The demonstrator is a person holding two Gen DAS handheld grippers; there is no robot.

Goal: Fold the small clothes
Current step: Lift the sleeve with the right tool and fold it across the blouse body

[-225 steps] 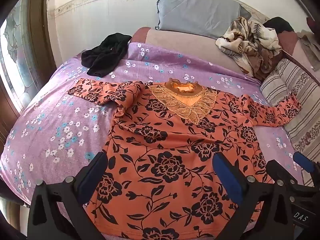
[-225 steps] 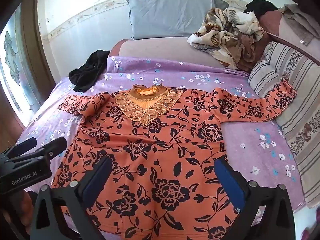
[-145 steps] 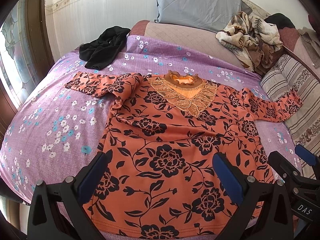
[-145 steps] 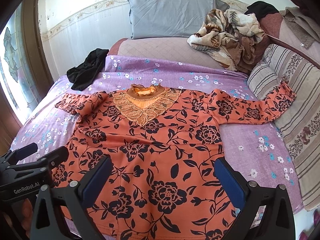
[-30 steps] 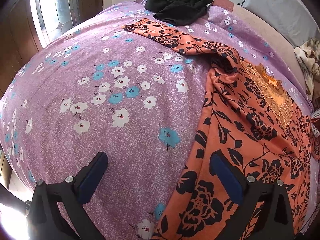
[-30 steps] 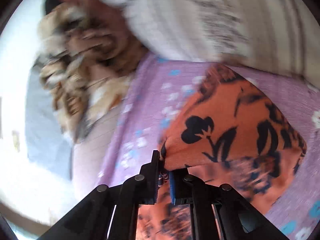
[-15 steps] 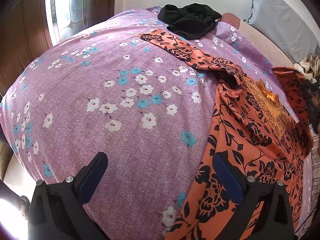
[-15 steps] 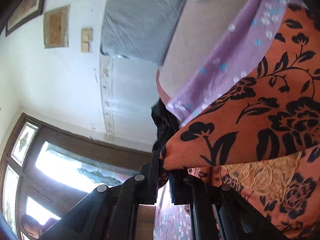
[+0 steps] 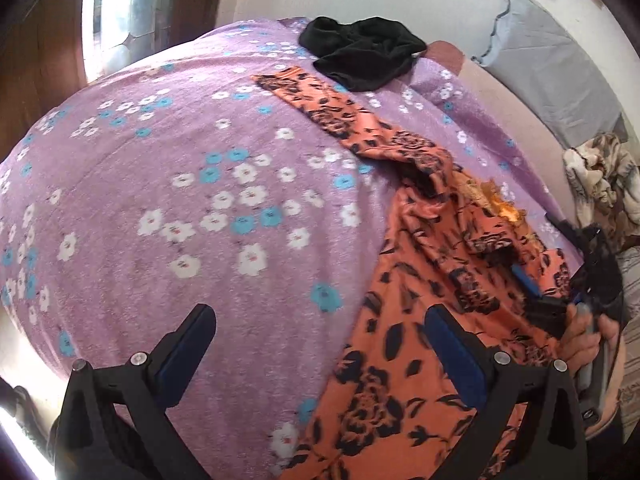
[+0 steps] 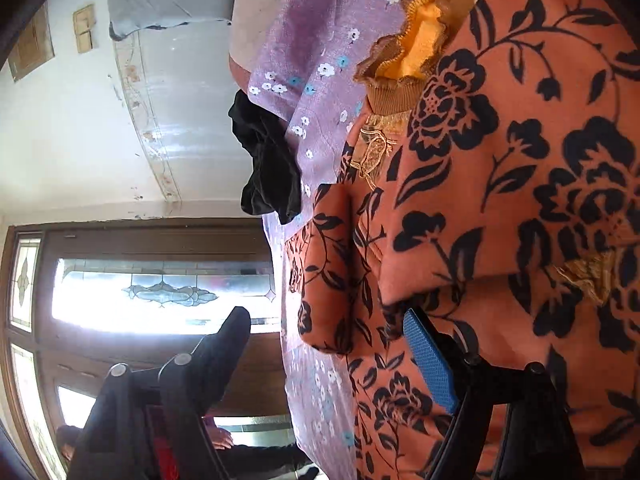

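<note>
An orange blouse with black flowers lies on the purple floral bedspread. Its left sleeve stretches out toward the back. Its right sleeve lies folded across the chest, cuff near the lace collar. My left gripper is open, low over the bed's left side, its right finger at the blouse's edge. My right gripper is open and rolled sideways just over the folded sleeve; it also shows in the left wrist view, held in a hand.
A black garment lies at the back left of the bed. A grey pillow leans on the wall, with a brown patterned blanket to its right. A stained-glass window and wooden frame stand left of the bed.
My right gripper has let go of the right sleeve, which now lies folded over the blouse's chest, and has opened. My left gripper stays open, its view tilted up slightly.
</note>
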